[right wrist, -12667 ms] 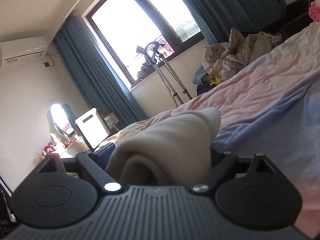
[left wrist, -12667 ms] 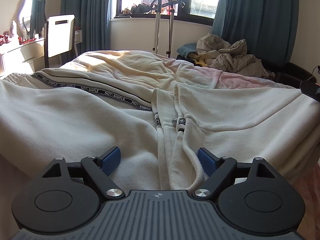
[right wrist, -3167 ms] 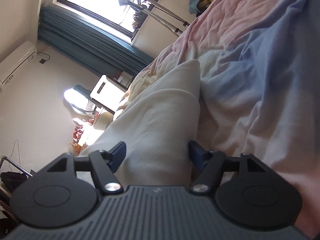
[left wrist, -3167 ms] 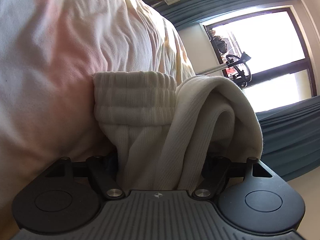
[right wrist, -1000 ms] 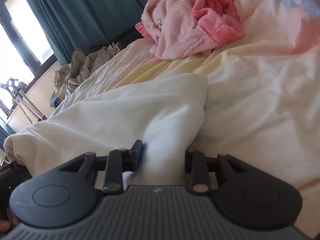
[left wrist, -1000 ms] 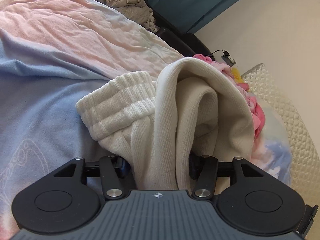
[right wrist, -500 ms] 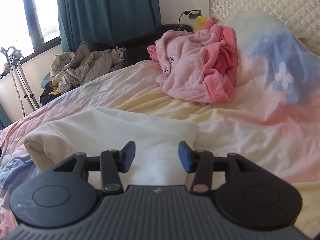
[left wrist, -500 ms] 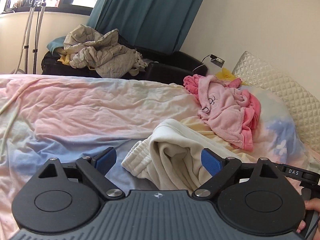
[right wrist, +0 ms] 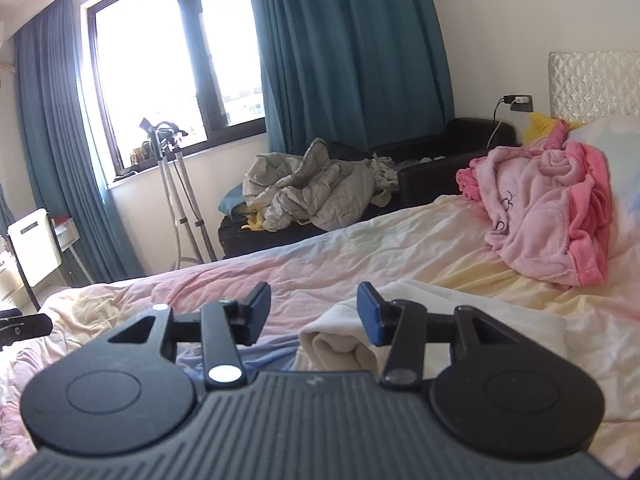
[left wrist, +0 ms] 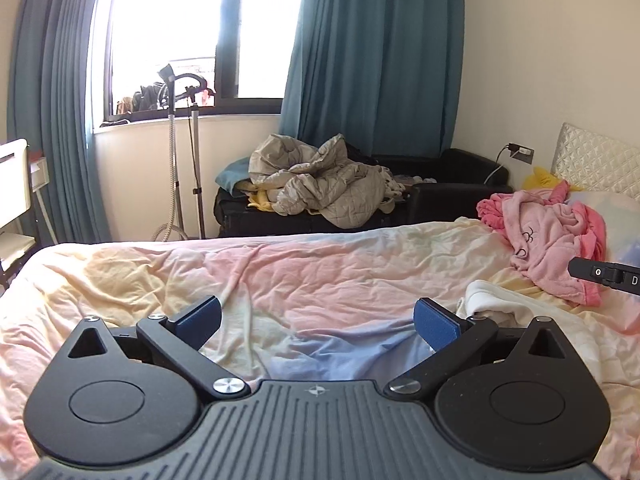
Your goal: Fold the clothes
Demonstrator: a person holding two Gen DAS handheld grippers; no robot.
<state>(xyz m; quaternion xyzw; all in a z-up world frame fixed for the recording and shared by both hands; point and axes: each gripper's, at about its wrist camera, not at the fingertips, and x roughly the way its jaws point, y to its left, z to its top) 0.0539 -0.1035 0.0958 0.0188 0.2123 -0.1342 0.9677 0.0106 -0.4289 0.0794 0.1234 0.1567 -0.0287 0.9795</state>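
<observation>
The cream clothes (right wrist: pixel 408 320) lie in a folded bundle on the bed (left wrist: pixel 280 280), near the pink robe (right wrist: pixel 540 208) but not touching it. The folded end faces us and looks thick and round. The left tool (left wrist: pixel 318 320) is spread wide with nothing in it, and it hangs over bare sheet, with the bundle off to its right. The right tool (right wrist: pixel 312 308) is spread too and holds nothing. It sits just above the bundle's left end. So the clothes lie folded, and both tools are free. What could go wrong? The bundle is soft and puffy, so the top layer could slide or pop open on the bumpy sheet. If the right tool dips, a finger (right wrist: pixel 370 312) could catch the cloth and drag the fold apart. A push could also shove the bundle into the robe and mix them up.
</observation>
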